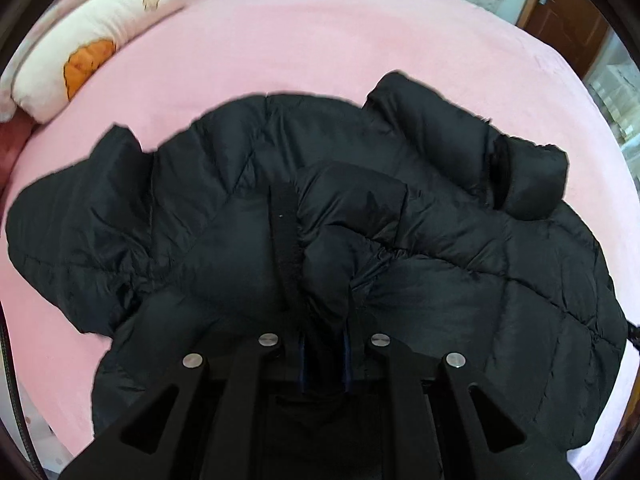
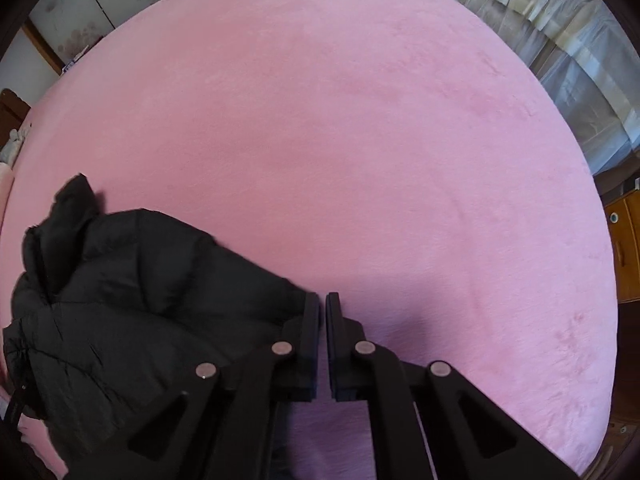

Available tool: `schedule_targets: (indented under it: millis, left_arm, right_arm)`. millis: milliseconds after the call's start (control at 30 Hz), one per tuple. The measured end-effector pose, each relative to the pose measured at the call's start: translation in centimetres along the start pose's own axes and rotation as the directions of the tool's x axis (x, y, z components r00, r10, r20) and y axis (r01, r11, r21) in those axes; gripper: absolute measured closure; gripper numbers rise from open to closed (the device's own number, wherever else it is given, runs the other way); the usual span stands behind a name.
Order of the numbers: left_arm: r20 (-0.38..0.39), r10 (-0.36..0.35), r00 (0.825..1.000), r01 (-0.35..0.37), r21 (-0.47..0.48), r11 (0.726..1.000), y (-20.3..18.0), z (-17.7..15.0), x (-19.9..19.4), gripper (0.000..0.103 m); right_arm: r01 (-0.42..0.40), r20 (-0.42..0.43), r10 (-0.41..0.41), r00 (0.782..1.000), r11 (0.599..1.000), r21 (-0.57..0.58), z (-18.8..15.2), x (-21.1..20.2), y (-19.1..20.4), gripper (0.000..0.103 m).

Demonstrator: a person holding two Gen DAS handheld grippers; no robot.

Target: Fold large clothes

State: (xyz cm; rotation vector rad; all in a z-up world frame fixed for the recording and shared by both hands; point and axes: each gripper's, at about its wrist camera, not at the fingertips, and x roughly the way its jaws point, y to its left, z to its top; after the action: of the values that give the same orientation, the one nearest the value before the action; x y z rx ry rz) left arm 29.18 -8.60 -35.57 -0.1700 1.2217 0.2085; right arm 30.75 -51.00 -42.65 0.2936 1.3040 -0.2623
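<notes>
Black puffer jacket (image 1: 360,208) lies spread on the pink bed cover (image 1: 320,40), filling the near half; wide bare cover beyond it. In the right wrist view the cover (image 2: 360,140) is open ahead and to the right of the jacket's edge (image 2: 160,288). Left gripper (image 1: 325,320) clamped on a fold of jacket fabric. Right gripper (image 2: 323,308) jaws together, nothing between, just beside the jacket's edge. Pillow (image 1: 100,40) at far left; wooden door (image 1: 568,12) far right.

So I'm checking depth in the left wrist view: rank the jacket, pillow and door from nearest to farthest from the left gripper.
1. Jacket: pinched in the left gripper.
2. Pillow: upper left, on the bed's far side.
3. Door: upper right, beyond the bed.
</notes>
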Motion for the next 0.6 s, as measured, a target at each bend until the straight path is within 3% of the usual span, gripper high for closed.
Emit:
schedule_targets:
  millis: [100, 167, 233, 467, 600]
  left_arm:
    - [-0.002, -0.035, 0.999, 0.035, -0.012, 0.999, 0.4, 0.3, -0.3, 0.087]
    - [-0.010, -0.052, 0.999, 0.052, -0.017, 0.998, 0.7, 0.2, -0.6, 0.081]
    - [-0.015, -0.067, 0.998, 0.067, -0.024, 0.997, 1.1, 0.1, -1.2, 0.080]
    - [0.065, -0.097, 0.993, 0.098, -0.016, 0.995, 2.1, -1.2, -6.2, 0.080]
    - [0.125, -0.144, 0.982, 0.146, -0.008, 0.989, 1.6, -1.1, -8.5, 0.080]
  right_arm:
    - [-0.064, 0.029, 0.063, 0.998, 0.998, 0.024, -0.9, -2.0, -1.5, 0.091]
    - [-0.118, 0.074, 0.116, 0.990, 0.993, 0.015, -2.3, -4.0, -2.3, 0.074]
    - [-0.160, 0.092, 0.161, 0.983, 0.987, -0.019, -4.3, -5.6, -2.2, 0.070]
    - [-0.146, 0.030, 0.156, 0.987, 0.966, -0.214, -12.1, -7.1, 0.5, 0.069]
    - [-0.128, 0.052, 0.148, 0.988, 0.951, -0.282, -14.3, -6.7, 2.0, 0.069]
